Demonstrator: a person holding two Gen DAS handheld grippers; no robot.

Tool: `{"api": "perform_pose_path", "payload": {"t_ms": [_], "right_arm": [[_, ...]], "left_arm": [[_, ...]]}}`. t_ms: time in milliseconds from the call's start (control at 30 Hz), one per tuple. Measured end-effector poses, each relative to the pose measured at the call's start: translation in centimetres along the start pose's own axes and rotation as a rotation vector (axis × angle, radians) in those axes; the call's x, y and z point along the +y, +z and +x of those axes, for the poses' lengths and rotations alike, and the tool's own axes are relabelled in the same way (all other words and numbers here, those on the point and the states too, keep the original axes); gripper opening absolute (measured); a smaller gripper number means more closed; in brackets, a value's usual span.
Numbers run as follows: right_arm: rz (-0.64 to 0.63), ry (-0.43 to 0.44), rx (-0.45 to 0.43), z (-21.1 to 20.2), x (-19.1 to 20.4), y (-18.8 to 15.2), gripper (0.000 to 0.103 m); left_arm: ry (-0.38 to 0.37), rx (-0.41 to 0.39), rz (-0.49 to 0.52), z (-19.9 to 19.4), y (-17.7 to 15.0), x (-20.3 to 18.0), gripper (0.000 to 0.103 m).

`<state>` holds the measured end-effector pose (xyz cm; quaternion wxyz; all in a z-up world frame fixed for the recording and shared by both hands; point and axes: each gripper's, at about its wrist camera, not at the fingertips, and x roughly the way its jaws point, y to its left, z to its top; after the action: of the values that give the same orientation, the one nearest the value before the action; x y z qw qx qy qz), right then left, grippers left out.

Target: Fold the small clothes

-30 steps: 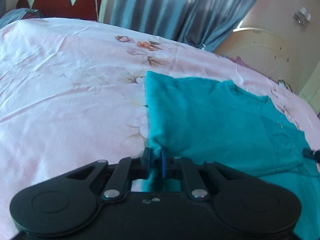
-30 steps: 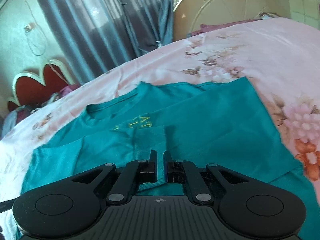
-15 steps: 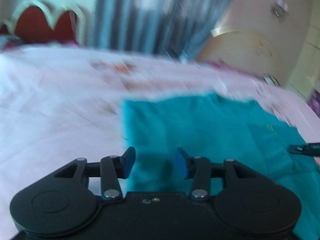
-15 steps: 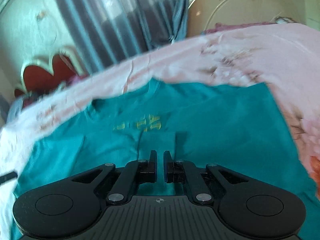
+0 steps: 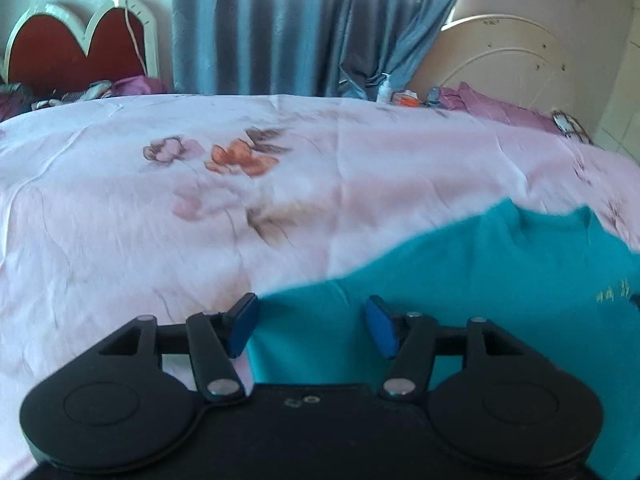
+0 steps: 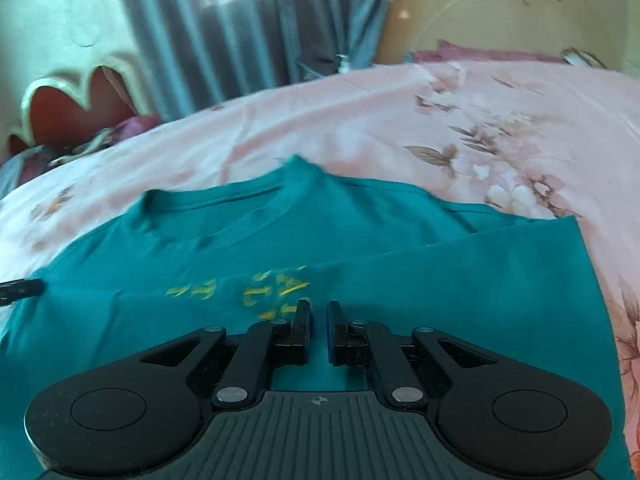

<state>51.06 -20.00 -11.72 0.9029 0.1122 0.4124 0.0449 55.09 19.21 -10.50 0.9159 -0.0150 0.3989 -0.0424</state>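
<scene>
left wrist view shows the left tool (image 5: 312, 326) spread wide and empty over the edge of the teal shirt (image 5: 500, 280), which lies on the pink bed (image 5: 160, 220). right tool (image 6: 318, 322) sits nearly closed above the yellow print (image 6: 276, 290); whether it pinches cloth, i cannot tell. judging by this, a side fold is in hand; next needs a fresh grip on the shirt's edge.
</scene>
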Motion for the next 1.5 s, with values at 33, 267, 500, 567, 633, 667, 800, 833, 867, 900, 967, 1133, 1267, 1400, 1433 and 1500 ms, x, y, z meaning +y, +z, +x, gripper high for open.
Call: {"api": "perform_pose_path", "payload": {"t_ms": [33, 267, 500, 567, 633, 667, 800, 833, 867, 900, 967, 1133, 1267, 1400, 1433, 1500], "right_arm": [[-0.003, -0.016, -0.011, -0.7, 0.1, 0.1, 0.005], [-0.155, 0.119, -0.044, -2.0, 7.5, -2.4, 0.006], [-0.245, 0.026, -0.076, -2.5, 7.1, -5.1, 0.055], [-0.238, 0.025, -0.066, -3.9, 5.6, -5.7, 0.054], [-0.215, 0.043, -0.115, -6.2, 4.8, -5.6, 0.054], [-0.208, 0.065, -0.137, -7.0, 4.7, -5.6, 0.054], [-0.214, 0.102, -0.132, -7.7, 5.2, -5.8, 0.035], [-0.213, 0.111, -0.114, -7.2, 5.4, -5.8, 0.032], [-0.218, 0.112, -0.095, -6.9, 5.3, -6.0, 0.031], [-0.231, 0.093, -0.071, -6.3, 5.1, -6.3, 0.031], [-0.243, 0.034, -0.001, -5.1, 4.1, -6.9, 0.031], [-0.182, 0.069, -0.054, -7.8, 1.1, -6.8, 0.031], [-0.17, 0.12, -0.073, -7.8, 0.8, -6.3, 0.031], [-0.218, 0.103, -0.002, -6.5, 0.6, -7.3, 0.031], [-0.222, 0.109, -0.007, -6.6, 0.2, -7.5, 0.031], [-0.203, 0.12, -0.005, -7.1, -0.5, -7.4, 0.031]], "left_arm": [[0.022, -0.018, 0.011, -0.8, 0.1, -0.1, 0.056], [-0.058, -0.079, 0.057, -5.3, -4.2, -4.8, 0.057], [0.063, -0.065, -0.034, -7.5, -9.9, -2.0, 0.059], [0.067, -0.074, -0.019, -9.1, -11.0, -1.6, 0.057], [0.076, -0.107, -0.026, -11.2, -11.2, -1.6, 0.053], [0.087, -0.138, -0.022, -12.1, -11.1, -2.0, 0.053], [0.045, -0.232, 0.031, -13.4, -10.4, -5.0, 0.055], [0.023, -0.195, 0.044, -12.5, -10.1, -5.7, 0.055], [0.015, -0.156, 0.052, -11.6, -10.1, -6.0, 0.055], [0.025, -0.112, 0.055, -10.3, -10.3, -6.2, 0.055], [0.094, -0.053, 0.035, -9.0, -11.1, -5.3, 0.056], [0.167, -0.033, -0.018, -11.2, -12.1, -3.8, 0.056], [0.172, -0.122, -0.038, -12.9, -12.0, -5.1, 0.055], [0.194, -0.102, 0.025, -11.7, -11.9, -7.5, 0.056], [0.202, -0.025, 0.024, -10.6, -12.3, -7.4, 0.057], [0.186, -0.039, -0.013, -10.8, -12.6, -6.7, 0.059]]}}
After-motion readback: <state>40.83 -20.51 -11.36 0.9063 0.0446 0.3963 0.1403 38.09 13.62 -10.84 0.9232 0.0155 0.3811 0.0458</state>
